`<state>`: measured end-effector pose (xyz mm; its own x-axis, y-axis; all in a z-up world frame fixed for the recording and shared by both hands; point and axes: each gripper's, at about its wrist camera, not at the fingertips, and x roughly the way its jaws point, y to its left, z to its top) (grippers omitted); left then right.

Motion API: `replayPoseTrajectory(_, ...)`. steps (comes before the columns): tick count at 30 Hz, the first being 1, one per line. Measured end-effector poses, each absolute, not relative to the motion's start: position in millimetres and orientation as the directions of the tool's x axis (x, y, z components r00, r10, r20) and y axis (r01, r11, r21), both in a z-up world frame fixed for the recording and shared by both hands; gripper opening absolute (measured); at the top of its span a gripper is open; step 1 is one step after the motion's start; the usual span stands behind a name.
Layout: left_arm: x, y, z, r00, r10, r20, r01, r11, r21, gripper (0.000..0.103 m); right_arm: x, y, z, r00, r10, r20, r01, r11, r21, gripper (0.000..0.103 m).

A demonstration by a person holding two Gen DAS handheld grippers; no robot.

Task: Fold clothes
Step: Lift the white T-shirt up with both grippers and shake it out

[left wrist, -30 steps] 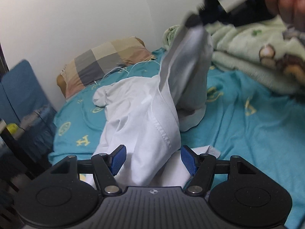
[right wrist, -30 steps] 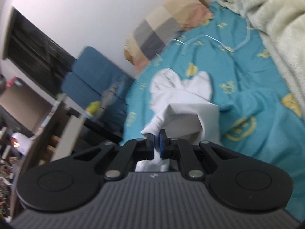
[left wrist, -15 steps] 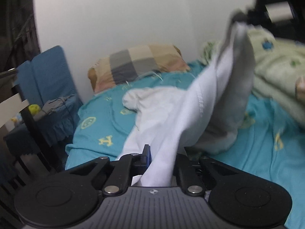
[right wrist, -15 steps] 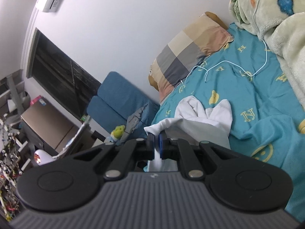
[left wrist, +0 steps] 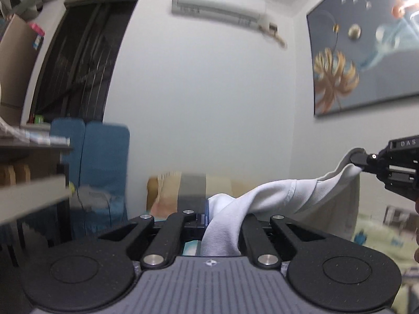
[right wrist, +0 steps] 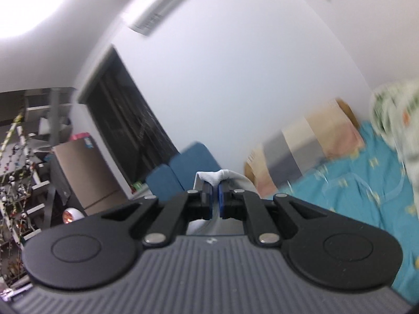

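I hold a white garment (left wrist: 272, 196) in the air between my two grippers, lifted clear of the bed (right wrist: 366, 196). My left gripper (left wrist: 222, 217) has its jaws clamped on one bunched part of the cloth, which spills up from between them and runs off to the right. There, near the right edge of the left wrist view, my right gripper (left wrist: 361, 166) pinches another part of the same garment, so the fabric stretches in a sagging band between the two, with a loose panel hanging below it.

In the right wrist view, the right gripper's jaws are pressed together on a thin fold of the white cloth (right wrist: 222, 176), which peeks out above the blue pads (right wrist: 208, 204).

Behind the garment, a checked pillow (right wrist: 309, 141) lies at the head of the bed against the white wall, on a turquoise sheet with yellow letters. A pale patterned blanket (right wrist: 398, 120) is heaped along the bed's right edge. An air conditioner (left wrist: 222, 6) is mounted high on the wall.
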<state>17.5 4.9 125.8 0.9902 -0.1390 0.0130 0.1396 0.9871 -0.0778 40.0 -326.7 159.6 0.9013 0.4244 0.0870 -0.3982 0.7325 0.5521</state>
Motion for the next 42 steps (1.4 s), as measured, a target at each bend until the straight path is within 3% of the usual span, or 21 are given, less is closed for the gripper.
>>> replayPoseTrajectory(10,-101,15,337,0.950,-0.232,0.210,0.243,0.969,-0.030,0.005,-74,-320,333,0.881,0.356,0.313,-0.462,0.793,0.397,0.007)
replayPoseTrajectory(15,-170,12,396,0.934,-0.271,0.232,0.277,0.961,0.008,0.006,-132,-323,379,0.870,0.317,0.376,-0.451,0.820,0.353,0.007)
replayPoseTrajectory(18,-194,11,402,0.935,-0.267,0.234,0.270,0.963,0.022,0.006,-154,-324,391,0.873,0.301,0.384,-0.436,0.834,0.338,0.007)
replayPoseTrajectory(23,-150,16,353,0.954,-0.264,0.144,0.273,0.961,-0.047,0.007,-121,-316,359,0.912,0.294,0.285,-0.385,0.854,0.351,0.007)
replayPoseTrajectory(29,-36,22,264,0.966,-0.258,-0.008,0.253,0.952,-0.173,0.007,-27,-310,286,0.950,0.283,0.131,-0.312,0.863,0.398,0.008)
replayPoseTrajectory(36,152,29,150,0.953,-0.238,-0.187,0.183,0.945,-0.272,0.008,132,-302,190,0.966,0.253,-0.044,-0.212,0.882,0.422,0.008)
replayPoseTrajectory(42,336,34,14,0.905,-0.224,-0.362,0.131,0.956,-0.263,0.008,289,-294,75,0.946,0.240,-0.219,-0.127,0.893,0.432,0.008)
